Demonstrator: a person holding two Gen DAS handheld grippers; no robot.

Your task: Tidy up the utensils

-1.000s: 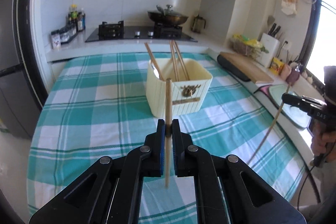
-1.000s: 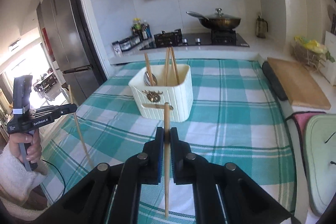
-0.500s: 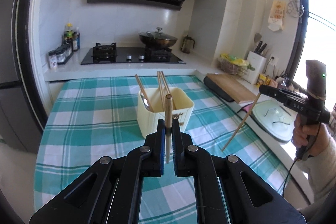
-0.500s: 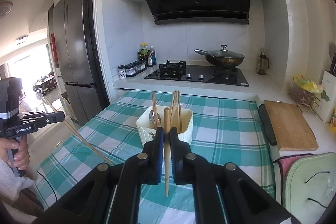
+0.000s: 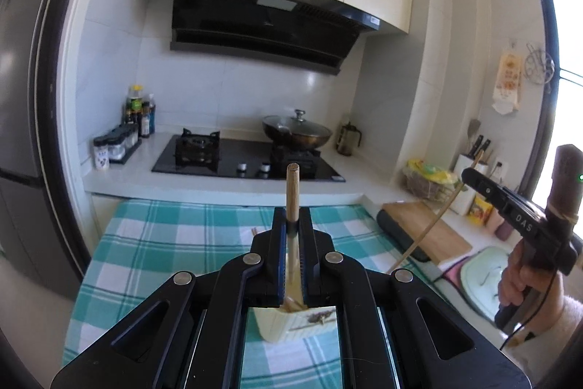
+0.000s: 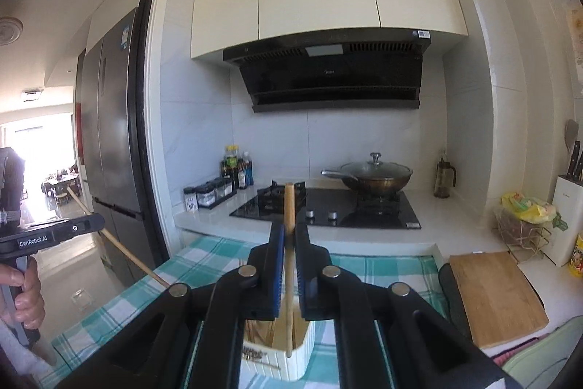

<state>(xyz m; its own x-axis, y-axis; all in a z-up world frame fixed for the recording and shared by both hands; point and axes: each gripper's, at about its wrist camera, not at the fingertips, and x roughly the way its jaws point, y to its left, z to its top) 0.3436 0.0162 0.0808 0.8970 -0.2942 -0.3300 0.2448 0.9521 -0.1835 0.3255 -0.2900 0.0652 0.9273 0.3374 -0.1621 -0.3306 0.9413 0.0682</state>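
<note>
With each claw clamped on a single wooden chopstick, delivery into the holder looks to be the step in hand. Left claw (image 5: pixel 292 236) closed around its chopstick (image 5: pixel 292 192), held upright, blunt end poking above the jaws, lower end pointing down toward the cream holder (image 5: pixel 295 323) partly visible beneath the linkage. Right claw (image 6: pixel 289 236) likewise pinched on its own chopstick (image 6: pixel 289 206), near vertical, lower tip hanging at the mouth of the same holder (image 6: pixel 291 363), just inside the near wall by the look of it, though hard to tell whether touching. More chopsticks already standing inside. Holder resting on the table (image 5: pixel 153 236) with the teal checked cloth, roughly mid-table, nearer the front edge than the stove-side edge.

From the left view, the right claw's body off toward the right edge of the table, its stick slanting down toward the cloth; from the right view, the left claw's body off beyond the left edge, with a slanted stick too.

Next move, as a judgement: lowering each stick straight down until the tip sits well inside the rim, then easing the jaws apart. Care needed to keep the tip clear of the rim and of the sticks already inside, and to avoid nudging the light holder over.
</note>
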